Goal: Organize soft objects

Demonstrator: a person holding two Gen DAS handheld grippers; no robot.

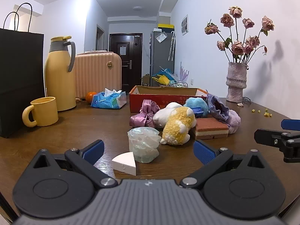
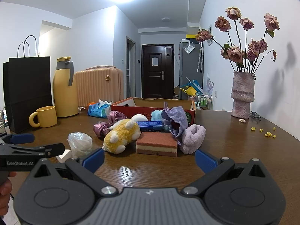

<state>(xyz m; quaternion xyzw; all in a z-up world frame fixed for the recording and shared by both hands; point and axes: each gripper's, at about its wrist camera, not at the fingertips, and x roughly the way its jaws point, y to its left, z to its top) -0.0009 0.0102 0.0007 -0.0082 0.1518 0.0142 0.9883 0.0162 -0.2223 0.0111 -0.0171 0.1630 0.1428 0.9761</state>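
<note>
Left gripper [image 1: 148, 150]: fingers spread wide, nothing between the pads, hovering low over the counter [image 1: 75, 131].
Foam wedge [image 1: 124, 163]: white, stiff and very light; lies just ahead of the left fingers, nearer the left pad.
Plastic bag [image 1: 143, 142]: crumpled, clear, slippery; touches the wedge and sits centred ahead of the left fingers. Likely best pinched at its bunched top.
Satin scrunchie [image 2: 105, 126]: purple, limp, smooth; beyond the bag, against the plush.
Plush toy [image 2: 121, 136]: yellow and white, light and squashy; ahead and left of the right fingers. I would take it across the body.
Sponge [image 2: 157, 143]: layered block, springy; straight ahead of the right fingers, nearest of the pile, wants a squeeze across its short sides.
Right gripper [image 2: 150, 159]: fingers fully apart, empty.
Lilac fleece roll [image 2: 193, 137]: soft, floppy; ahead and right of the right fingers, touching the sponge.
Cardboard box [image 2: 155, 101]: open, behind the pile; probably the destination.
</note>
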